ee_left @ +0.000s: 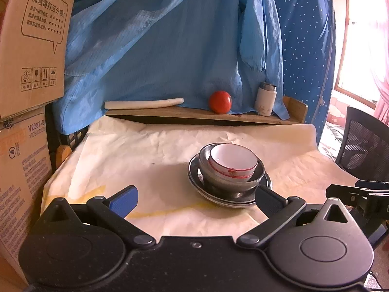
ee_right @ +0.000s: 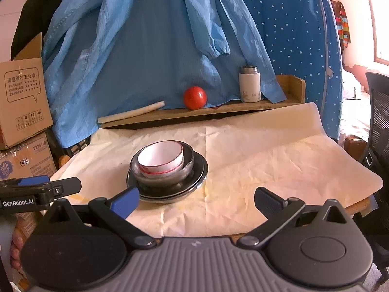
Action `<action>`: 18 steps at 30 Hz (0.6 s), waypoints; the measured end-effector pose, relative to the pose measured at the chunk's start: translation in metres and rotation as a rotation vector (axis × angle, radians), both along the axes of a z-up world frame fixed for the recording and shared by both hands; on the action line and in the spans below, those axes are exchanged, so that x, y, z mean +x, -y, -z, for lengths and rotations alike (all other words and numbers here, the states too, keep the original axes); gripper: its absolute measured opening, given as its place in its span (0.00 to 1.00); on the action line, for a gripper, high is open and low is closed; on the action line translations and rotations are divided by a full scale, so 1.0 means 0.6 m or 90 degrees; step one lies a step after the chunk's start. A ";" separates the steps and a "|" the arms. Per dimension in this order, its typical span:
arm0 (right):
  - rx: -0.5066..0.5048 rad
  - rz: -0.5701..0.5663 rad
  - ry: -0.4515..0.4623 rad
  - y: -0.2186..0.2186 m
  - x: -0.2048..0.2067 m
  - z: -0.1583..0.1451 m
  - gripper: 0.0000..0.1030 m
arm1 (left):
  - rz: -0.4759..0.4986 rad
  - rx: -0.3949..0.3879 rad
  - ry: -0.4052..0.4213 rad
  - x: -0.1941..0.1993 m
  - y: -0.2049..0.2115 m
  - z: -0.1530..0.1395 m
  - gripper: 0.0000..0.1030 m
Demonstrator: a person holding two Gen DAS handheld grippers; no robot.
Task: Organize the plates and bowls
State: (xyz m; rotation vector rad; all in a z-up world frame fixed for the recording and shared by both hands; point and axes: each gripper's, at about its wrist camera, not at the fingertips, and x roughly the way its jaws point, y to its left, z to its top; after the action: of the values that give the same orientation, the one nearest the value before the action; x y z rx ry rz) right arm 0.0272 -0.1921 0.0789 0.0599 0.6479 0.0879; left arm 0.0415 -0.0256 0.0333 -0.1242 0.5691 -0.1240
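Beyond both open fingers (ee_left: 124,200) sits the bowl stack (ee_left: 231,170).

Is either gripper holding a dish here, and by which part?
Nothing is held. The left gripper and right gripper are both open, short of the stacked dishes.

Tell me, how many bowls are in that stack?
2: the white bowl sits tilted inside the metal bowl, which rests on the metal plates. Another could hide underneath.
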 end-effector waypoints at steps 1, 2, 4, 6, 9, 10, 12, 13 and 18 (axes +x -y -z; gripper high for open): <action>-0.001 -0.001 0.000 -0.001 0.000 0.000 1.00 | 0.001 0.000 -0.001 0.000 0.000 0.000 0.99; -0.002 -0.002 -0.001 -0.002 0.000 0.001 1.00 | 0.002 0.001 -0.002 0.000 0.000 0.001 0.99; -0.002 -0.005 -0.003 -0.004 0.000 0.003 1.00 | 0.004 0.004 -0.003 -0.001 0.000 0.002 0.99; -0.003 -0.006 -0.005 -0.005 0.000 0.003 1.00 | 0.004 0.007 -0.005 -0.002 0.001 0.003 0.99; -0.003 -0.008 -0.007 -0.006 0.000 0.004 1.00 | 0.008 0.010 -0.007 -0.002 0.001 0.006 0.99; -0.004 -0.008 -0.007 -0.006 -0.001 0.004 1.00 | 0.008 0.011 -0.008 -0.003 0.001 0.006 0.99; -0.004 -0.008 -0.008 -0.007 -0.001 0.004 1.00 | 0.010 0.013 -0.009 -0.003 0.002 0.008 0.99; -0.005 -0.009 -0.009 -0.007 0.000 0.004 1.00 | 0.010 0.014 -0.010 -0.003 0.002 0.009 0.99; -0.005 -0.010 -0.013 -0.008 -0.001 0.008 1.00 | 0.012 0.021 -0.016 -0.003 0.002 0.014 0.99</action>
State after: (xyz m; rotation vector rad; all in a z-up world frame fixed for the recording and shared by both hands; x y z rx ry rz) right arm 0.0266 -0.1874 0.0743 0.0484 0.6685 0.1001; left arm 0.0397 -0.0265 0.0248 -0.0886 0.5967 -0.1310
